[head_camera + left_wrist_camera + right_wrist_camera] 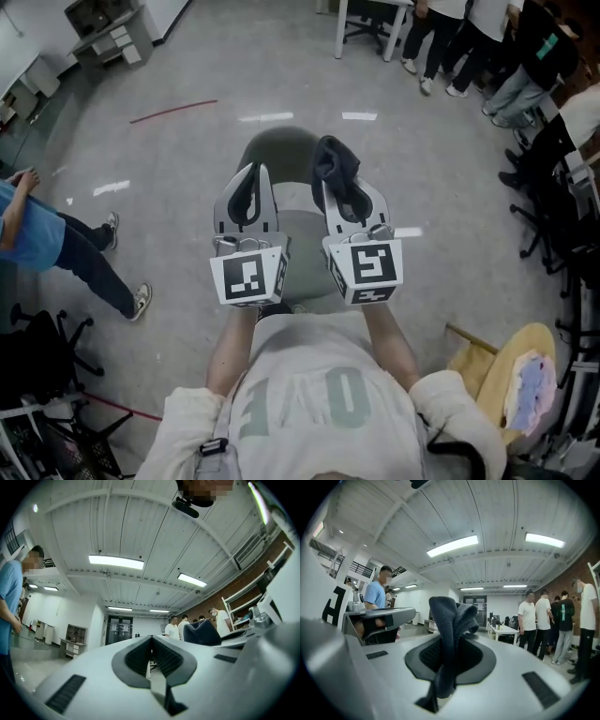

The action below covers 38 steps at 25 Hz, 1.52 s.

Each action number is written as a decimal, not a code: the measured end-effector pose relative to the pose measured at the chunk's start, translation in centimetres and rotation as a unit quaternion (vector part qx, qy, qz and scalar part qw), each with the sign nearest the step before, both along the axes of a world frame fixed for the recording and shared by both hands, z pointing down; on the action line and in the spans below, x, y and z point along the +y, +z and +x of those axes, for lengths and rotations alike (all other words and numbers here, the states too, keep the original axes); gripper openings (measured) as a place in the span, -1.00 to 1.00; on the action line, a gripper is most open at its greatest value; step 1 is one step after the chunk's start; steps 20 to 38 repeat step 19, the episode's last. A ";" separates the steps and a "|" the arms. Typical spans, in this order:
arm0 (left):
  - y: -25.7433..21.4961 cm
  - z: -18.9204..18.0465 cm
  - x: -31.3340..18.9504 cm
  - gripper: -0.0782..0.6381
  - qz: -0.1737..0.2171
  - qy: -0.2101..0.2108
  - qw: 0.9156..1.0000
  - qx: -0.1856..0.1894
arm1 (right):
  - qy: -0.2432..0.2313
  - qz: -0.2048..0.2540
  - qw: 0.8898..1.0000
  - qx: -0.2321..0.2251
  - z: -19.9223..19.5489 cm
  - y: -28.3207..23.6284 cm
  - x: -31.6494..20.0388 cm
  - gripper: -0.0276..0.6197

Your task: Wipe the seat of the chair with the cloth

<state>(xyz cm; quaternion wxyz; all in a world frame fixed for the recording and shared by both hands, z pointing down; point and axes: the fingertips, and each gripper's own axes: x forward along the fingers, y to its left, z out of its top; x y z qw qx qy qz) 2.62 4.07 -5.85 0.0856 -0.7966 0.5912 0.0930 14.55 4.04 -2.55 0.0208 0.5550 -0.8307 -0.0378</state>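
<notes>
A grey-green chair [295,239] stands on the floor right below my two raised grippers; its round back [281,150] shows beyond them. My right gripper [345,192] is shut on a dark grey cloth [334,167], which bunches up above its tips. In the right gripper view the cloth [451,630] stands pinched between the closed jaws. My left gripper [248,192] is held beside it, shut with nothing in it; its jaws [152,656] meet in the left gripper view. Both gripper cameras point up at the ceiling.
A person in a blue shirt [37,239] stands at the left. Several people [487,42] gather by a white table at the back right. Black office chairs [553,216] line the right side. A yellow chair [520,375] is at lower right, a black chair base [37,347] at lower left.
</notes>
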 end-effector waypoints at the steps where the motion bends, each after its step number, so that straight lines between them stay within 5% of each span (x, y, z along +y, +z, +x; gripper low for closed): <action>1: -0.1 0.4 0.1 -0.74 0.000 0.001 1.000 0.002 | 0.001 0.003 1.000 0.001 0.3 -0.2 0.2 -0.76; 14: 0.8 -2.1 0.1 -0.74 -0.001 -0.038 0.999 0.013 | -0.012 0.004 1.000 0.017 0.2 0.1 0.1 -0.76; 38: 3.2 -2.1 -0.8 -0.74 -0.008 -0.036 0.999 0.016 | -0.015 -0.009 1.000 0.019 -0.1 2.6 -0.8 -0.76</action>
